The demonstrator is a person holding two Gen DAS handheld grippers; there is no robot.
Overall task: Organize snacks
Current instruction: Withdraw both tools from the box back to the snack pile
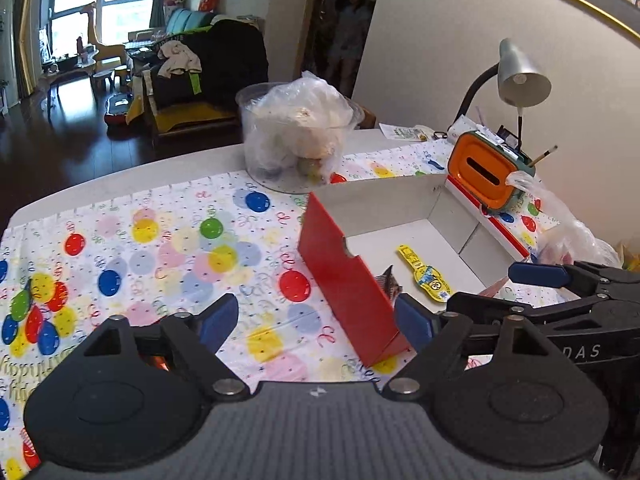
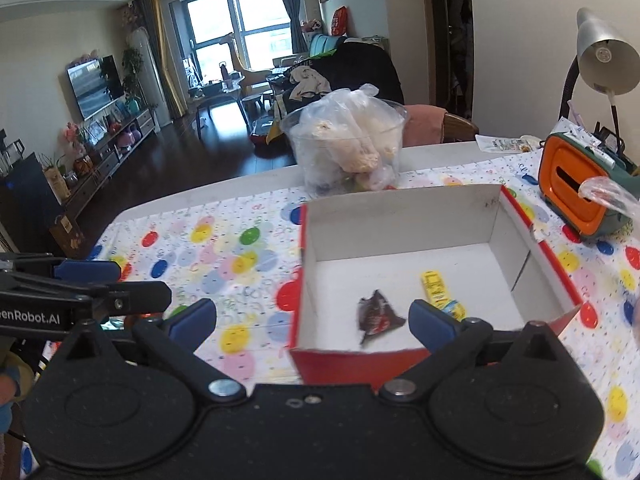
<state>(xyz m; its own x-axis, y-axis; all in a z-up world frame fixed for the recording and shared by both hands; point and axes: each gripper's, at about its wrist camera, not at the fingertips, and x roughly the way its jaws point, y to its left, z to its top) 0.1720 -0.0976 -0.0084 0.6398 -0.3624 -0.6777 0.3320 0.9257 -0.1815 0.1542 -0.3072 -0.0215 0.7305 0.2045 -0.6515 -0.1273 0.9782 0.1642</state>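
A red box with a white inside (image 1: 340,272) (image 2: 400,216) stands on the balloon-print tablecloth. In it lie a yellow snack packet (image 1: 426,274) (image 2: 436,286) and a dark wrapped snack (image 2: 376,314), partly hidden in the left wrist view (image 1: 390,284). My left gripper (image 1: 316,320) is open and empty, level with the box's near left corner. My right gripper (image 2: 312,320) is open and empty, just in front of the box's near wall. The right gripper also shows in the left wrist view (image 1: 496,284), and the left in the right wrist view (image 2: 116,280).
A clear tub holding a plastic bag of food (image 1: 298,136) (image 2: 348,144) stands behind the box. An orange and green container (image 1: 486,172) (image 2: 572,188) and a desk lamp (image 1: 520,76) (image 2: 604,56) stand at the right. A clear plastic bag (image 1: 568,236) lies right of the box.
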